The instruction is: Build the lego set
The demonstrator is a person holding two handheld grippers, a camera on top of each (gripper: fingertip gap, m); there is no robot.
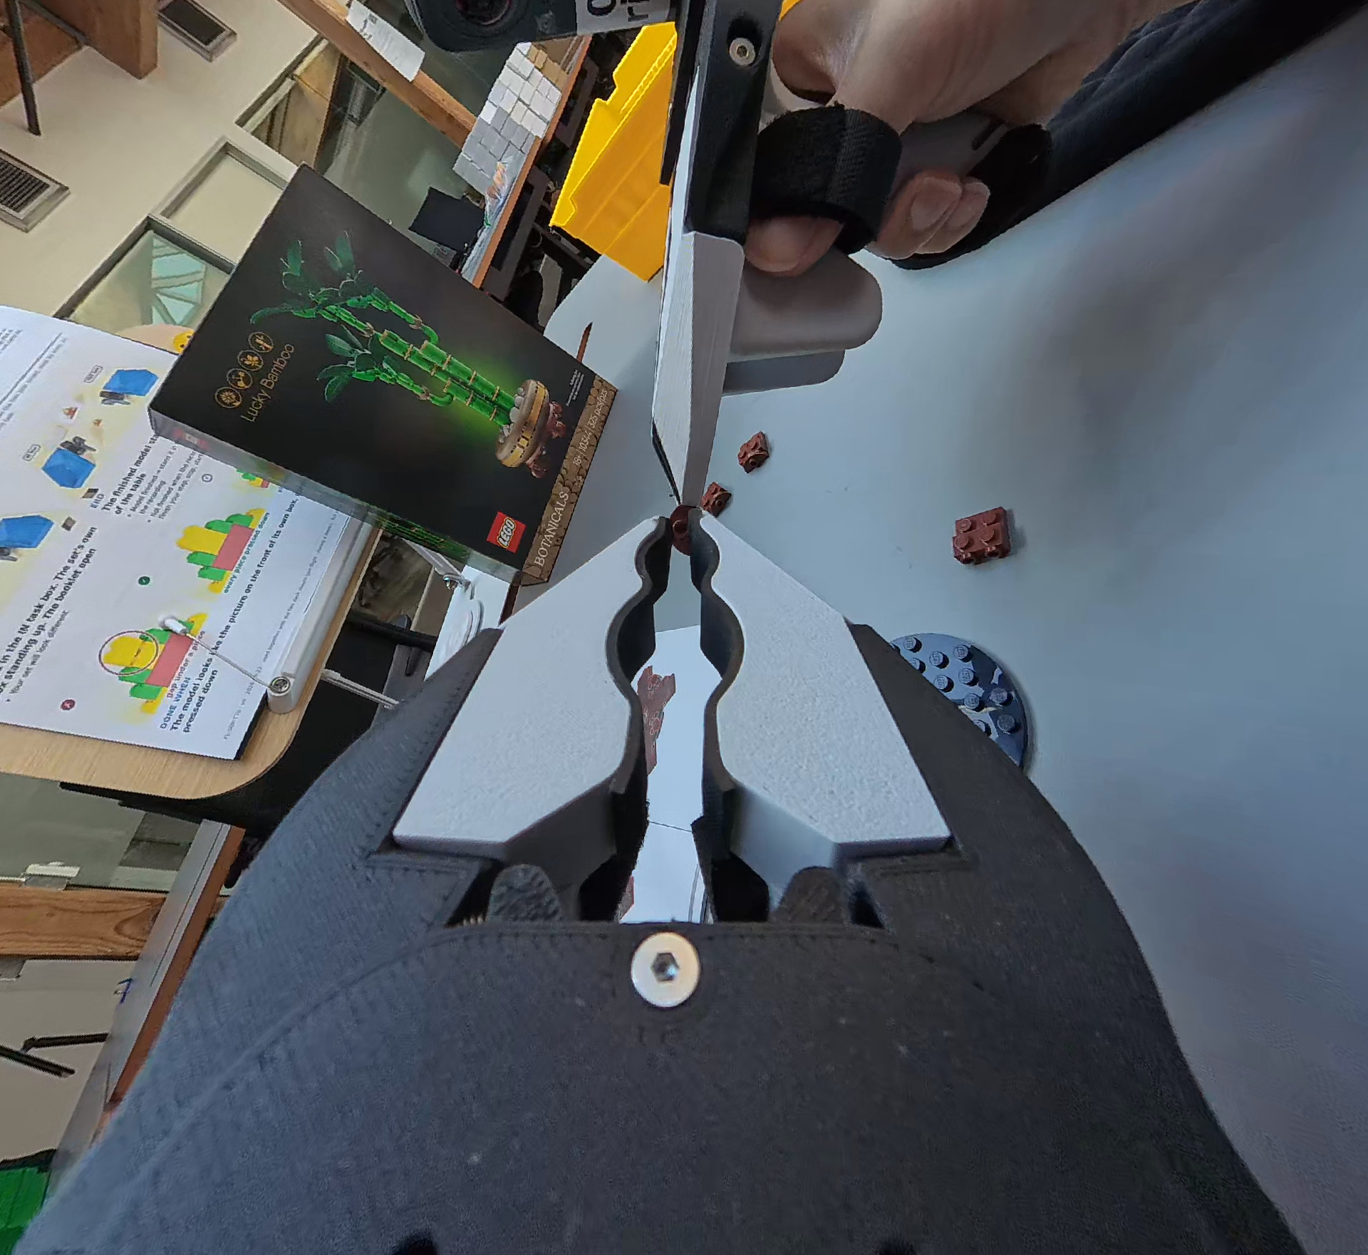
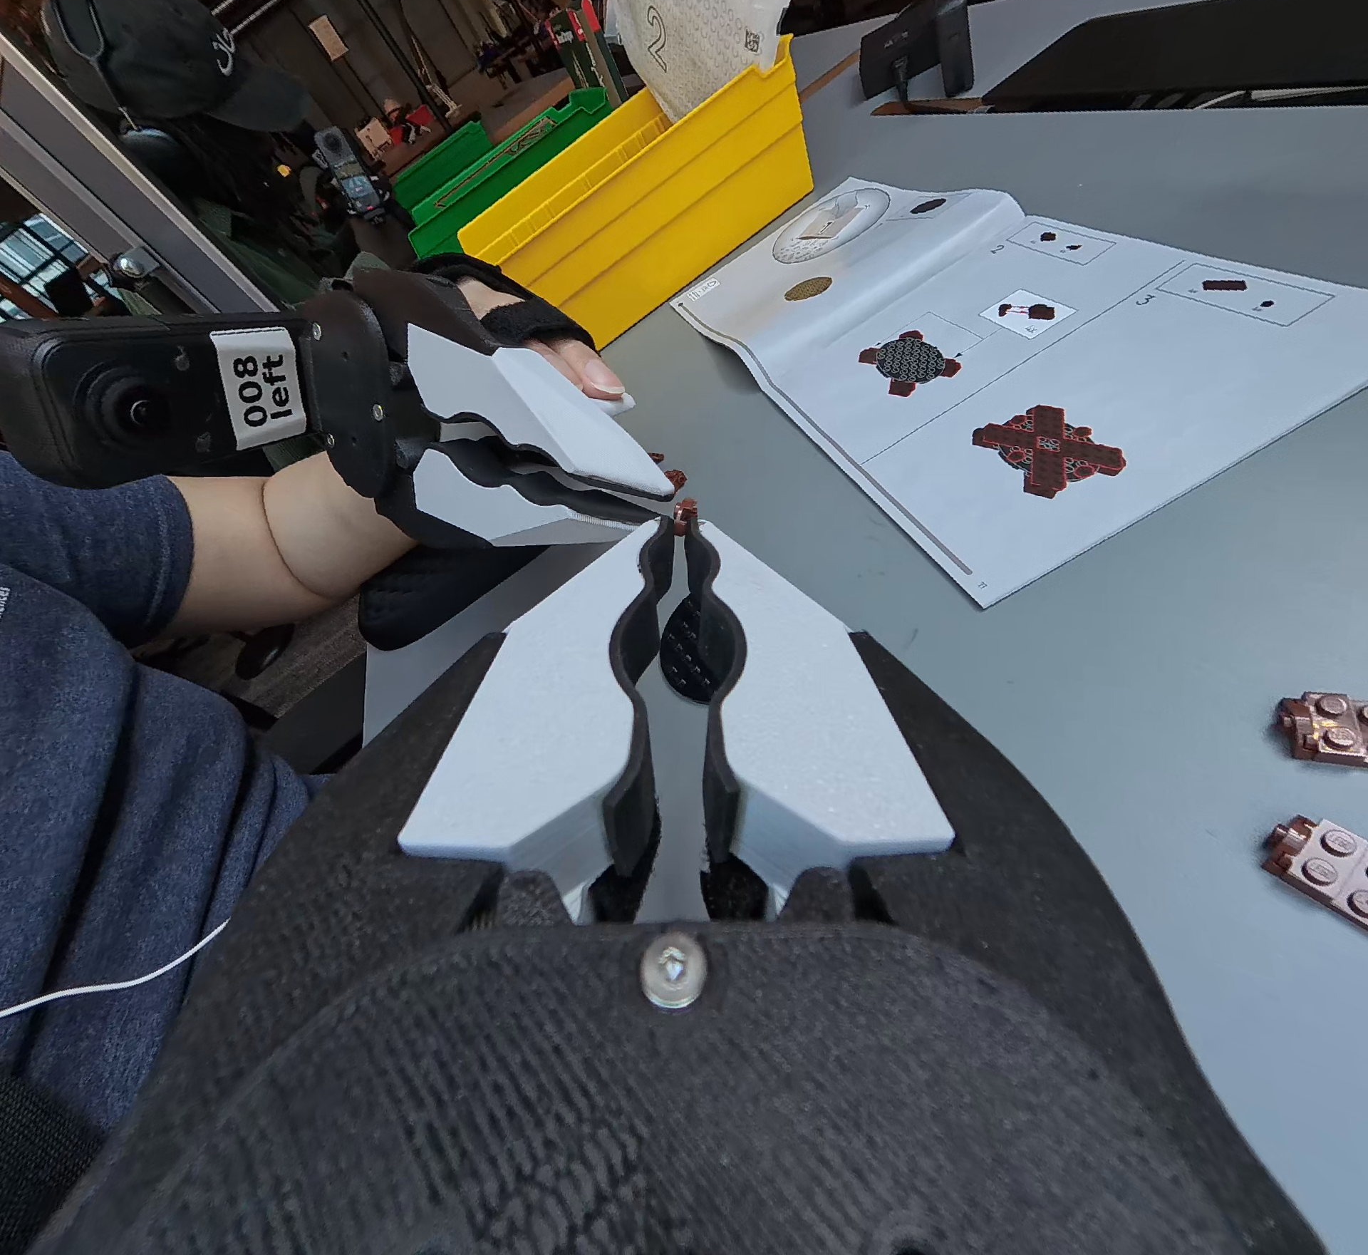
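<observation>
Above the grey table [image 2: 1110, 738], just toward me from the open instruction booklet [image 2: 1036, 390], I have both grippers meeting tip to tip. My left gripper [image 1: 682, 529] is nearly closed and pinches a small reddish-brown round piece [image 1: 681, 528] at its very tips. My right gripper [image 2: 682, 525] is also drawn in to a narrow slit, with a tiny reddish-brown piece [image 2: 685, 513] at its tips; I judge it gripped, though I cannot tell whether the two views show one shared piece or two being mated.

The relation that matters: the right gripper comes down onto the left one's tips almost at right angles, so the piece sits at the crossing point, equally near to both. Any press should run along the right gripper's long axis, I judge.

Around the booklet: the dark round studded plate [image 1: 962, 694] lies on the table on my side of it, beneath the grippers. Loose brown pieces, one a small brown brick [image 1: 982, 535], lie close by the tips, and two brown plates [image 2: 1325, 738] lie well apart at the right. The yellow bin [image 2: 651, 198] stands beyond the booklet, the set's box [image 1: 385, 390] to the left. Nothing stands between the tips.
</observation>
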